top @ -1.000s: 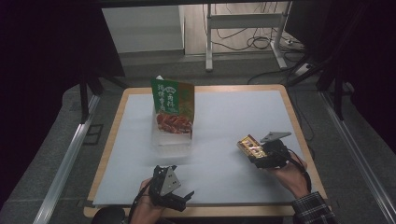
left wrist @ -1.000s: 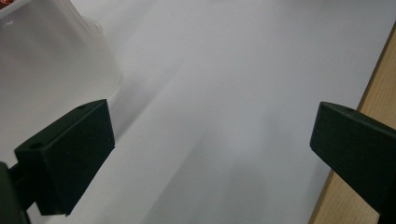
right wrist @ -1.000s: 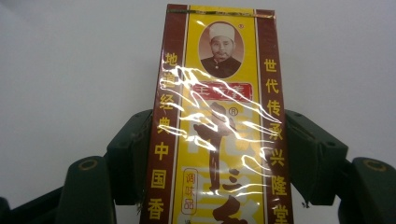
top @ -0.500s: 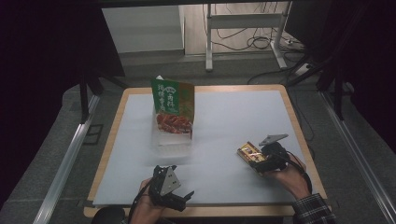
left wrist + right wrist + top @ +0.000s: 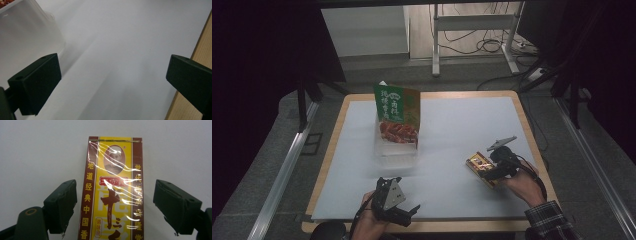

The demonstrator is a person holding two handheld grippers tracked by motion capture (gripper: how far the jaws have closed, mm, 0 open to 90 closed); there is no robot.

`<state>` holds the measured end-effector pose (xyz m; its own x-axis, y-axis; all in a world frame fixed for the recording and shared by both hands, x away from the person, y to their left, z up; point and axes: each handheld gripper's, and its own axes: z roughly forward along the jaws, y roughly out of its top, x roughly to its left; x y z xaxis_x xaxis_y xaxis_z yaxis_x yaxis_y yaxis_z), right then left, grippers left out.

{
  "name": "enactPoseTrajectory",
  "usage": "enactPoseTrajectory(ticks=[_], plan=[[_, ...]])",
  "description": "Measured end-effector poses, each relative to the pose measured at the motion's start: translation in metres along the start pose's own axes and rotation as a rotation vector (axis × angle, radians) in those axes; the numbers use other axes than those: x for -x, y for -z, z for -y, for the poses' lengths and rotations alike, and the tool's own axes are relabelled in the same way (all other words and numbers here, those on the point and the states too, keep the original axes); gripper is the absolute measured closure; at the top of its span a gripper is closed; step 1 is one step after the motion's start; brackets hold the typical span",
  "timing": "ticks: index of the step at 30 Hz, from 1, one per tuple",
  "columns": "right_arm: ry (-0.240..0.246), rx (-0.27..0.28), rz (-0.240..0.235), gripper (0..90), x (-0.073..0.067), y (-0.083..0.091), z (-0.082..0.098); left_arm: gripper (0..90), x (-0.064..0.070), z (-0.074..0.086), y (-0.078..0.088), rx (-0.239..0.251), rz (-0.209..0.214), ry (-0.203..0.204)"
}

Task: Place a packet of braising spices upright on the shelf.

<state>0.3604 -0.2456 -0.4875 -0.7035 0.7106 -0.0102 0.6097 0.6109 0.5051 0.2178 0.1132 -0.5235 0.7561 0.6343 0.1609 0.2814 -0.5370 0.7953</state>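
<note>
On the white table [image 5: 447, 125], well right of the clear tub [image 5: 395, 145], the yellow packet [image 5: 481, 168] lies flat, its long axis running straight out between the right gripper [image 5: 490, 172]'s jaws; these have just been opening, clear of its sides; the left gripper [image 5: 404, 214] gapes empty, farther off.

— What lies ahead of the left tongs [image 5: 112, 82]?
— Bare white mat [image 5: 120, 45], seen between two black jaws standing wide apart.
— Anything else?
— A clear plastic container [image 5: 27, 37] at upper left, and the tabletop [image 5: 200, 47]'s wooden edge at right.
</note>
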Motion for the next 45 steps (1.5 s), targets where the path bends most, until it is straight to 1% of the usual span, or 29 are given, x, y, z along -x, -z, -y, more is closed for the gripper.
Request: enactPoseTrajectory(ticks=[2,6,7,14,19,23,25,27,30,33,34,36,38,40,41,43,44,45], plan=[[-0.001,-0.024,0.003,20.2,0.001,-0.001,-0.003,0.0,-0.001,0.0,0.0,-0.01,-0.002,-0.009],[0.009,-0.077,-0.005,21.6,0.003,-0.003,-0.011,0.0,-0.001,0.0,0.0,-0.01,-0.001,-0.008],[0.012,-0.085,-0.01,21.8,0.003,-0.004,-0.013,0.0,-0.001,0.0,0.0,-0.009,0.0,-0.008],[0.028,-0.151,-0.006,23.2,0.002,-0.009,-0.031,0.0,-0.001,0.0,0.0,-0.01,0.001,-0.008],[0.025,-0.204,-0.018,24.0,0.001,-0.016,-0.042,0.0,-0.001,0.0,0.0,-0.01,0.001,-0.007],[0.017,-0.256,-0.018,25.6,0.0,-0.025,-0.051,0.0,-0.001,0.001,0.0,-0.005,0.003,-0.002],[0.017,-0.272,-0.017,26.2,0.0,-0.028,-0.054,0.0,-0.001,0.001,0.0,-0.005,0.004,-0.001],[0.015,-0.288,-0.013,27.0,-0.001,-0.033,-0.055,0.0,-0.001,0.001,0.0,-0.005,0.003,-0.002],[0.029,-0.312,0.014,29.3,-0.003,-0.038,-0.058,0.0,-0.001,0.001,0.0,-0.006,0.003,-0.003],[0.04,-0.328,0.02,30.4,-0.005,-0.038,-0.059,0.0,-0.001,0.001,0.0,-0.005,0.004,-0.003],[0.036,-0.327,0.02,30.8,-0.006,-0.038,-0.059,0.0,-0.001,0.001,0.0,-0.005,0.003,-0.003],[0.05,-0.326,0.021,31.3,-0.007,-0.037,-0.059,0.0,-0.001,0.001,0.0,-0.005,0.002,-0.003],[0.057,-0.308,0.024,31.5,-0.008,-0.035,-0.059,0.0,-0.001,0.0,0.001,-0.008,0.001,-0.007],[0.046,-0.265,0.027,31.6,-0.008,-0.029,-0.06,0.0,-0.002,0.0,0.001,-0.006,0.0,-0.006],[0.049,-0.247,0.031,31.6,-0.008,-0.027,-0.06,0.0,-0.002,0.0,0.001,-0.006,0.0,-0.006],[0.04,-0.189,0.028,31.7,-0.006,-0.019,-0.059,0.0,-0.002,0.0,0.001,-0.004,-0.002,-0.006],[0.041,-0.17,0.027,31.7,-0.005,-0.016,-0.058,0.0,-0.001,0.0,0.001,0.002,-0.002,0.002],[0.031,-0.136,0.018,31.7,-0.004,-0.013,-0.057,0.0,-0.002,0.001,0.001,0.003,-0.001,0.005]])
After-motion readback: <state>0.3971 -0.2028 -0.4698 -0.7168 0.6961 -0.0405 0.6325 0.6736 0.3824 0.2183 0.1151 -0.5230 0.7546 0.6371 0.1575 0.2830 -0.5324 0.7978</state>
